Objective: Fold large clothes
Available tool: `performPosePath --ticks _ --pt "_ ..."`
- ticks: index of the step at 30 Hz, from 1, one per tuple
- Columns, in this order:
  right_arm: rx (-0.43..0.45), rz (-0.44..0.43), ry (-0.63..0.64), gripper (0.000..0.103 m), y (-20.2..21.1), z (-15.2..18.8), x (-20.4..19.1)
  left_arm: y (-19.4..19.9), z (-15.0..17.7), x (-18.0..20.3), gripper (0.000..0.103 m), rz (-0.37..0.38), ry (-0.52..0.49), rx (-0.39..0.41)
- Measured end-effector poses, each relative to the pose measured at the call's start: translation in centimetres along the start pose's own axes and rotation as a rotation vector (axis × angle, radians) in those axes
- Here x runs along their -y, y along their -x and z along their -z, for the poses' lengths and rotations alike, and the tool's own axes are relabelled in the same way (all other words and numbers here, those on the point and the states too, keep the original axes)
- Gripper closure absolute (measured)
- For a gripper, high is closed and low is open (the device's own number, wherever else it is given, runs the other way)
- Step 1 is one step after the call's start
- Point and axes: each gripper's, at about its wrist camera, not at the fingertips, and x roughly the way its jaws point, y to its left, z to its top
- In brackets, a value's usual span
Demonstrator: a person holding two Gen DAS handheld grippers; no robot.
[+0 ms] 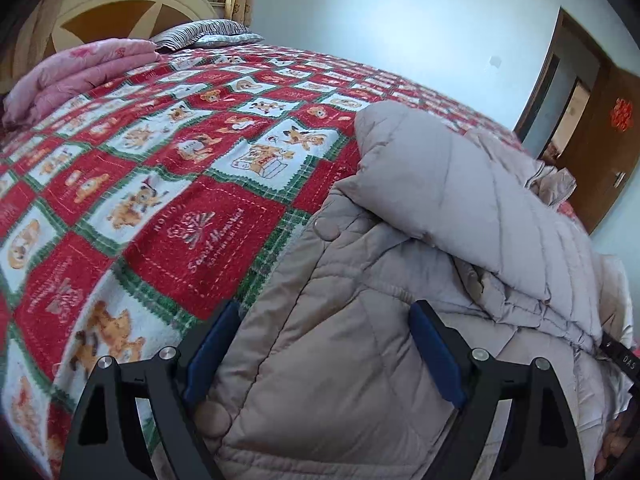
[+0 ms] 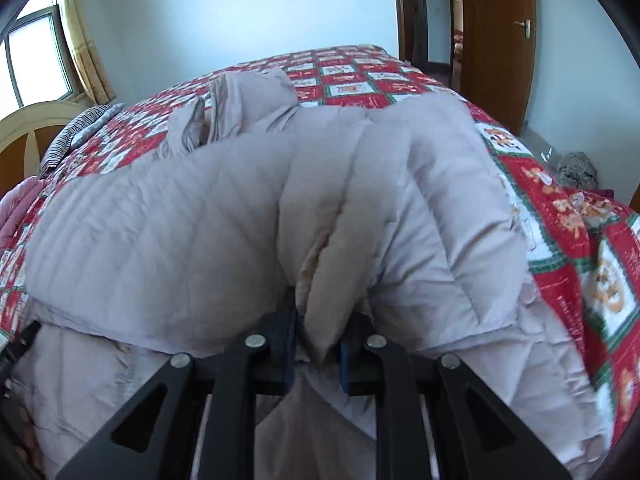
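A beige quilted coat (image 2: 200, 232) lies on a bed (image 1: 168, 184) covered by a red, white and green patchwork blanket, near the bed's edge. One sleeve (image 1: 440, 184) is already laid across the body of the coat, and the hood (image 2: 248, 96) sits at the far end in the right wrist view.

The right gripper (image 2: 316, 344) has its jaws nearly together, pinching a thick ridge of the padded fabric between the blue pads. The left gripper (image 1: 320, 344) stands with its jaws wide apart, one on each side of a swell of the coat's near edge; it straddles the cloth but grips nothing.

By the look of it, the fold is partway through: the sleeve is in, and the body has yet to be doubled over. The next move likely calls for the left jaws to close on the hem so both grippers hold the near edge, then lift and carry it toward the hood together. The padding is bulky and slippery, so a shallow pinch could slide off, and an uneven lift could drag the sleeve out of place.

A pink quilt (image 1: 80, 68) and a striped pillow (image 1: 200, 32) lie by the headboard, well apart from the coat.
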Motion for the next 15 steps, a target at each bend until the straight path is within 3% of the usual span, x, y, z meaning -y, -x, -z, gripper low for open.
performPosePath --ticks 3,4,7,8,11,15 --pt "-0.032 -0.003 0.017 0.077 0.5 -0.5 -0.1 1.5 -0.8 1.8 0.016 -0.071 -0.111 0.016" --pt "-0.033 -0.006 0.012 0.071 1.1 -1.0 0.0 2.1 -1.1 2.3 0.016 -0.078 -0.140 0.034" --pt "0.093 0.043 -0.017 0.050 5.3 -1.2 1.2 4.9 -3.4 3.2 0.016 -0.041 -0.178 0.123" --pt "0.147 0.068 -0.025 0.048 6.6 -1.6 1.4 5.3 -4.3 3.3 0.016 -0.032 -0.173 0.142" --pt "0.201 0.004 -0.006 0.053 8.5 -3.9 0.9 4.9 -7.6 4.4 0.015 -0.036 -0.162 0.175" --pt "0.084 -0.086 0.056 0.072 4.1 -6.6 -1.9 0.9 -10.8 7.8 0.015 -0.083 -0.231 0.163"
